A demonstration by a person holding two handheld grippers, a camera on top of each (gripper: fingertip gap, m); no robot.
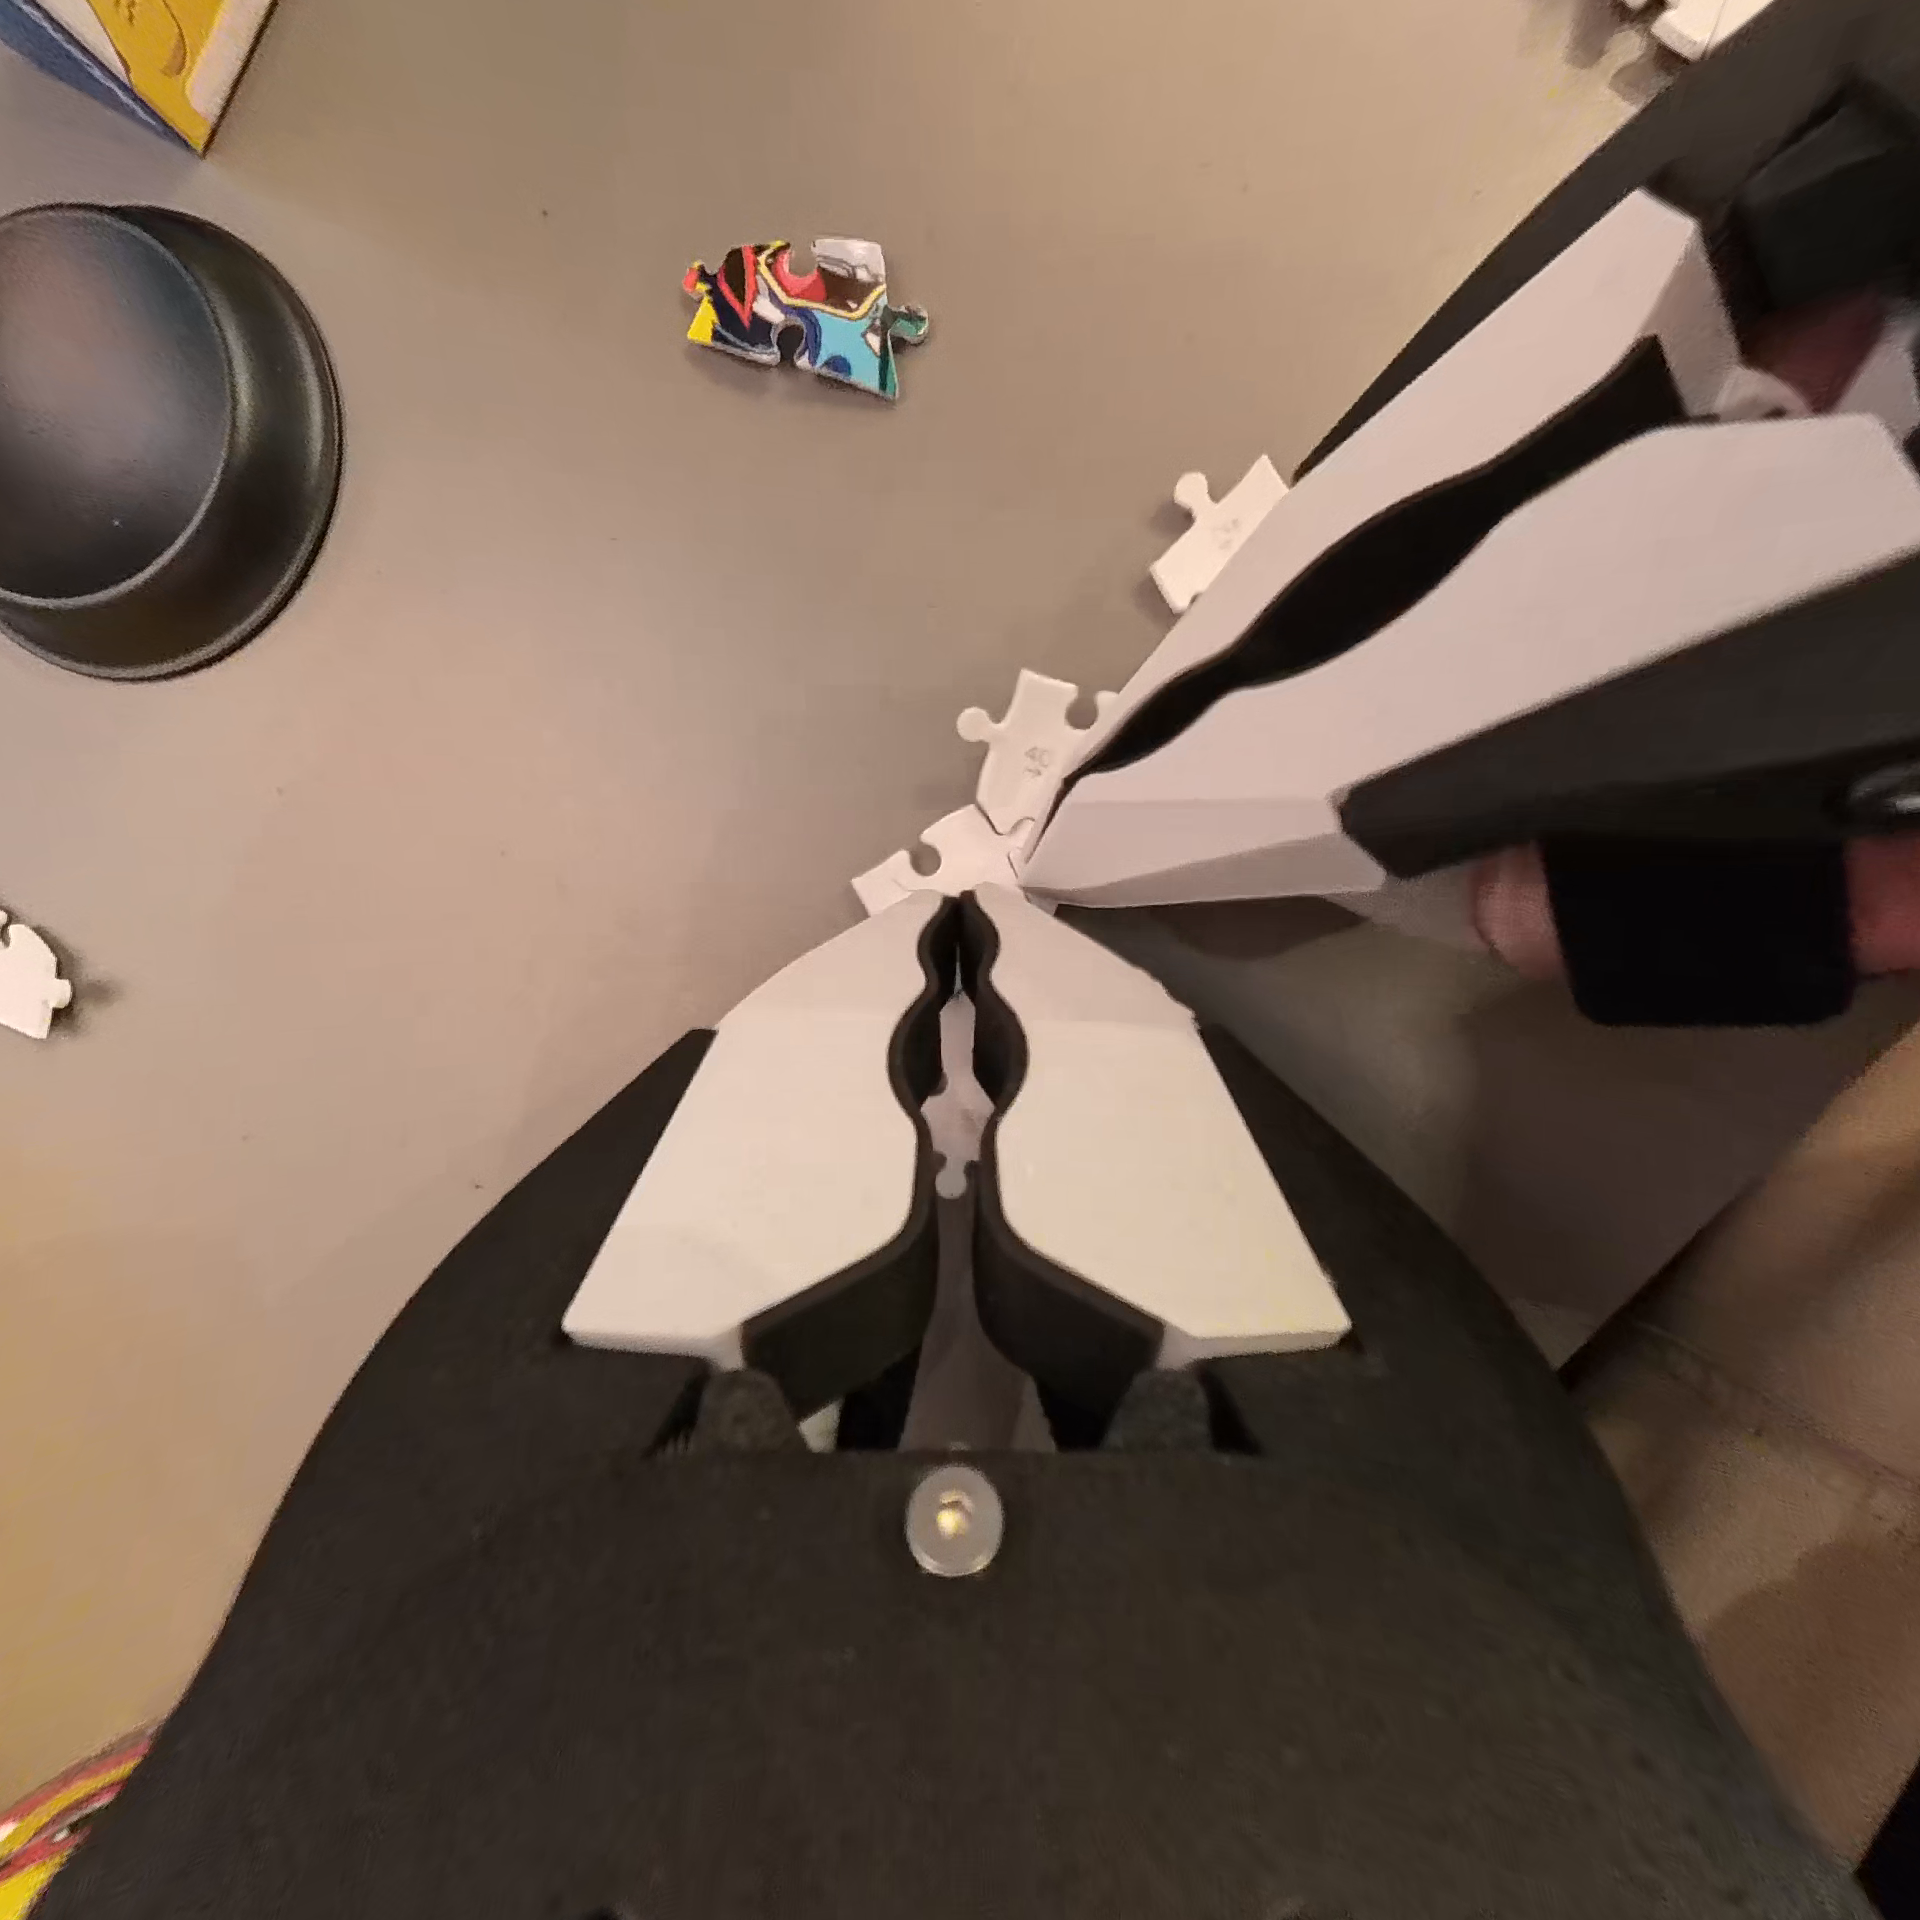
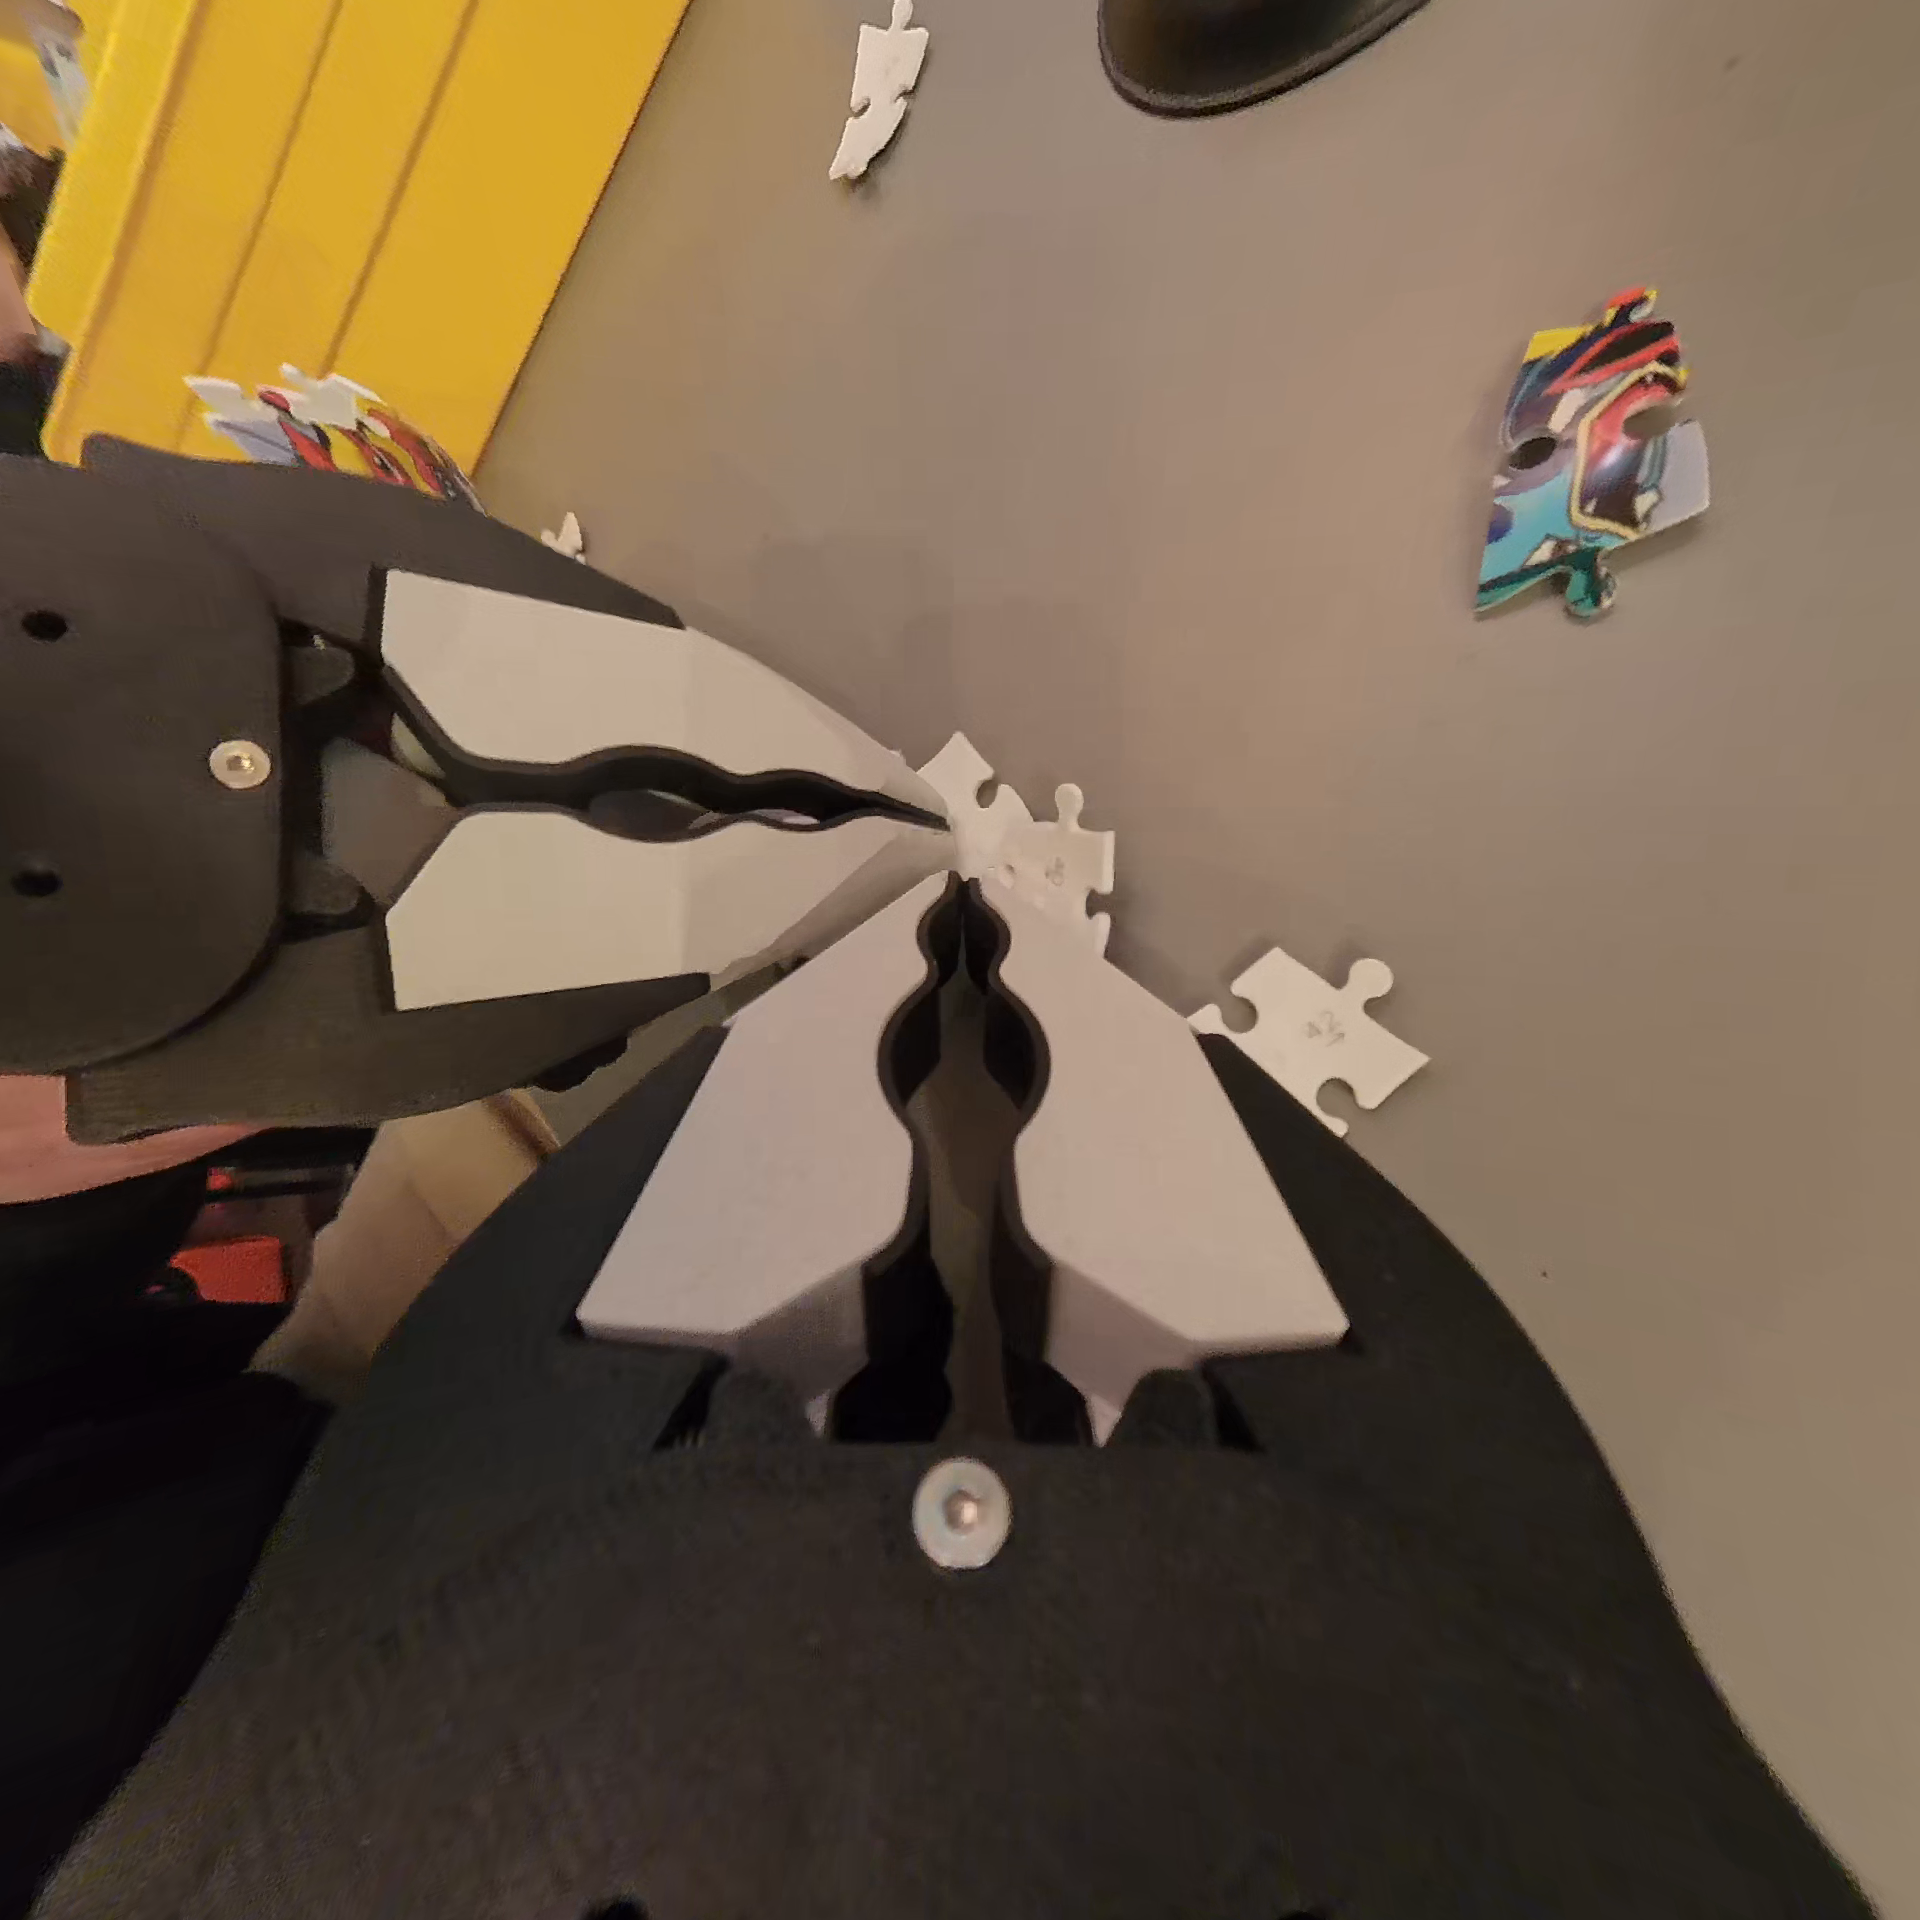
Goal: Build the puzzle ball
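Observation:
Two white, face-down puzzle pieces meet edge to edge above the grey table [image 1: 520, 831]. My left gripper [image 1: 961, 904] is shut on the lower piece [image 1: 920, 862], which also shows in the right wrist view [image 2: 961, 784]. My right gripper [image 2: 961, 888] is shut on the numbered piece [image 2: 1060, 862], seen in the left wrist view [image 1: 1023, 748] too. The two grippers' tips nearly touch; the right gripper [image 1: 1049, 831] comes in from the right, the left gripper [image 2: 925, 816] from the left. A colourful joined section [image 1: 805, 312] [image 2: 1590, 457] lies apart on the table.
A loose white piece [image 1: 1216, 540] [image 2: 1309, 1029] lies beside the right gripper. Another white piece [image 1: 26, 977] [image 2: 878, 94] lies farther off. A black bowl [image 1: 156, 436] [image 2: 1247, 52] stands on the table. A yellow box [image 2: 312, 208] and a colourful built part [image 2: 343, 436] sit at the side. Only a small space, under 4 cm, lies between the two pairs of fingers. Left tips and right tips are each some 10 cm from the colourful joined section [image 1: 805, 312]. It turns up in the right wrist view [image 2: 1569, 452] as well.

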